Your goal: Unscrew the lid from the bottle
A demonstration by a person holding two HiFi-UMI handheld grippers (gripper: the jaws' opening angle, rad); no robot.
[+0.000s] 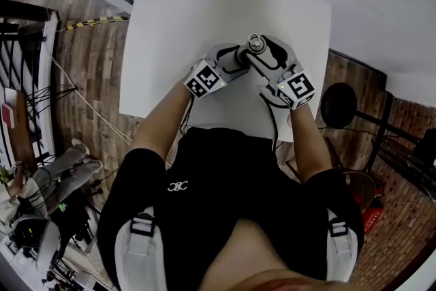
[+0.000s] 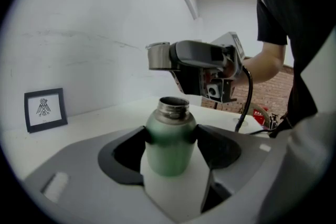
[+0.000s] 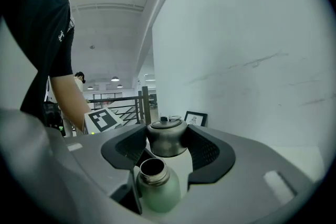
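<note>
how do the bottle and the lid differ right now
Colour: the bottle has a green body, while the lid is bare grey metal.
Grip: the left gripper clamps the bottle, and the right gripper clamps the lid.
Place: the lid hangs above the bottle and clear of it, which leaves the bottle's mouth open.
Both are round and held upright.

The head view looks steeply down over the desk (image 1: 163, 44). The 2 gripper views, close and near level, face each other across the bottle (image 2: 169, 139).
</note>
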